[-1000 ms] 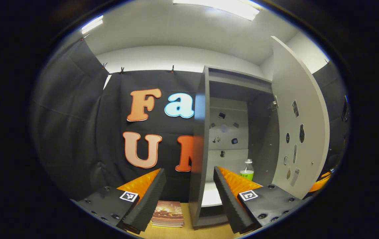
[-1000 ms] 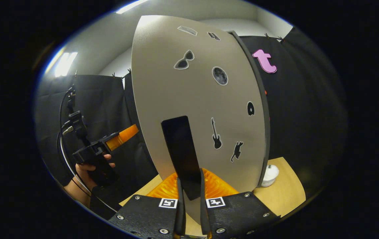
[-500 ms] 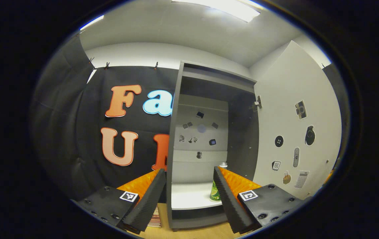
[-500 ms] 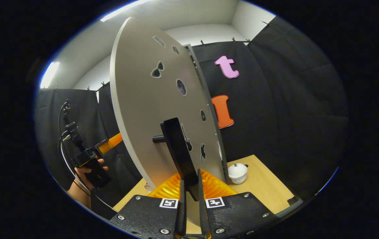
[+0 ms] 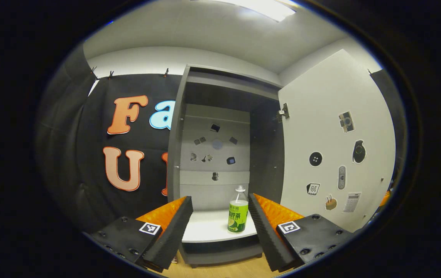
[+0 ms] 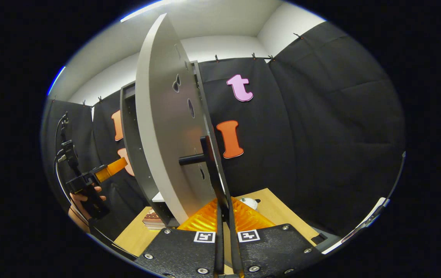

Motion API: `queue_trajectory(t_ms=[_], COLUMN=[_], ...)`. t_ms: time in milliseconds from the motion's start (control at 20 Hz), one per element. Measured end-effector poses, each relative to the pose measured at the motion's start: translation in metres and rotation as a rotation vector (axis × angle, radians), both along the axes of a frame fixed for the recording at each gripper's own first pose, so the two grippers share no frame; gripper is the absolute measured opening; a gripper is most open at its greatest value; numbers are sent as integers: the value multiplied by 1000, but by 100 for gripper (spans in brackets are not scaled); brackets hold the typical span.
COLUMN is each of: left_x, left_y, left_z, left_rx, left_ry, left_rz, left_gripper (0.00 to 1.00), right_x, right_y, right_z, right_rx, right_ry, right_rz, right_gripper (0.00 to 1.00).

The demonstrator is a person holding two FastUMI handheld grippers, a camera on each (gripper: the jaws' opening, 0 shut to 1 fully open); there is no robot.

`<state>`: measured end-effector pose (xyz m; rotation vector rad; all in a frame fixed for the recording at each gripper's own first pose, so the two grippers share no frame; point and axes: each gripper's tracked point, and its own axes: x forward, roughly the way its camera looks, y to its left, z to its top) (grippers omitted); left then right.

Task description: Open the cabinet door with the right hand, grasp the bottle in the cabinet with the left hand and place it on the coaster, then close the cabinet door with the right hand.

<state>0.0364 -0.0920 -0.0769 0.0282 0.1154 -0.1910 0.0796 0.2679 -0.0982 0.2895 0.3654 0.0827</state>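
The left gripper is held level, pointing straight into the open grey cabinet, its black ribbed fingers spread wide and holding nothing. Between them, closer to the right-hand finger and farther off, the clear plastic bottle with a green label and white cap stands upright on the cabinet's white shelf, apart from both fingers. In the right gripper view this same gripper shows off to the left, gripped by a hand whose wrist is cut off at the edge.

The right gripper has its fingers pinched nearly together on the black bar handle of the pale grey cabinet door with stickers, which is swung wide. Beyond its fingers, a small white object on the wooden desk is half hidden. A stack of books peeks out under the door.
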Motion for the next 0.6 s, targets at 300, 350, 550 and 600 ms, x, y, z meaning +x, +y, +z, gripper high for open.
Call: queue_trajectory(t_ms=[300,350,550,600], left_x=[4,6,20,24], left_y=[-4,-5,-9,-10], left_z=[-10,-9,-18,-25], left_rx=[25,23,24,31], left_ry=[19,21,26,37], left_rz=[0,0,-5,-4], left_gripper=[94,94,97,94], right_x=[-14,-19,-25,-23], right_y=[-20,-26,-36,-37], right_z=[15,20,32,30], right_rx=[-57,-58,-46,-44], right_ry=[-41,-59,-96,-99], right_rz=[-29,-42,-56,-53], right_gripper=[19,17,42,56])
